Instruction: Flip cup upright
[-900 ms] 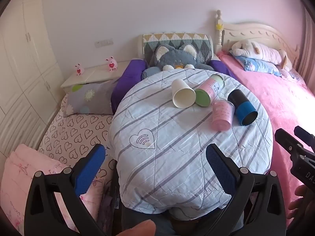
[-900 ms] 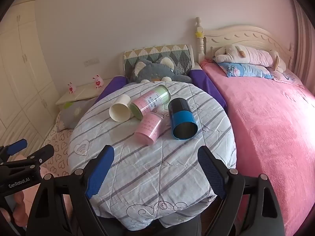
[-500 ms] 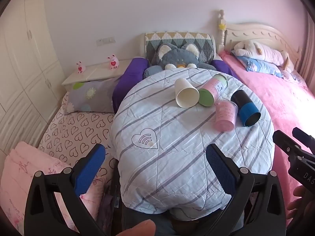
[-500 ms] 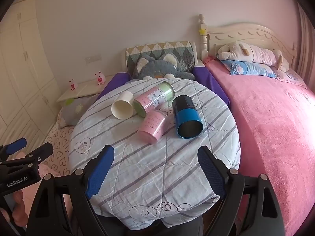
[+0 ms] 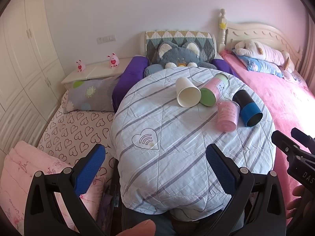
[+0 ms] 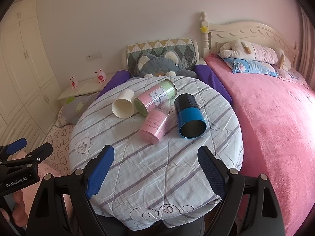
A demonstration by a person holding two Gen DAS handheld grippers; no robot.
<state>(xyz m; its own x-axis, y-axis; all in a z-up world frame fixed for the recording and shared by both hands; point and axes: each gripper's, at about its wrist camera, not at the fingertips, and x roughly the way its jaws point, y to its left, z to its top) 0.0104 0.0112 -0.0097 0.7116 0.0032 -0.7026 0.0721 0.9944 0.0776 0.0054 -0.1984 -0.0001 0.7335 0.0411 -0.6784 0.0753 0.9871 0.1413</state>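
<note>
Several cups lie on their sides on a round table under a striped cloth (image 5: 177, 147) (image 6: 157, 167). A white paper cup (image 5: 187, 95) (image 6: 123, 106) lies at the back left, mouth toward me. Beside it lies a pink-and-green cup (image 5: 214, 92) (image 6: 155, 98). A small pink cup (image 5: 227, 116) (image 6: 155, 125) and a black-and-blue cup (image 5: 247, 108) (image 6: 190, 117) lie nearer. My left gripper (image 5: 155, 169) is open and empty over the near left of the table. My right gripper (image 6: 155, 169) is open and empty at the near edge.
A grey cat plush (image 5: 179, 59) sits behind the table. A pink bed (image 6: 275, 118) with a plush dog lies to the right. A heart-print mattress (image 5: 74, 125) and a grey pillow are on the left, with a white nightstand (image 5: 94, 70) and wardrobe beyond.
Both grippers have drifted slightly forward and to the right toward the table. Jaws stay open. The cups have not moved.
</note>
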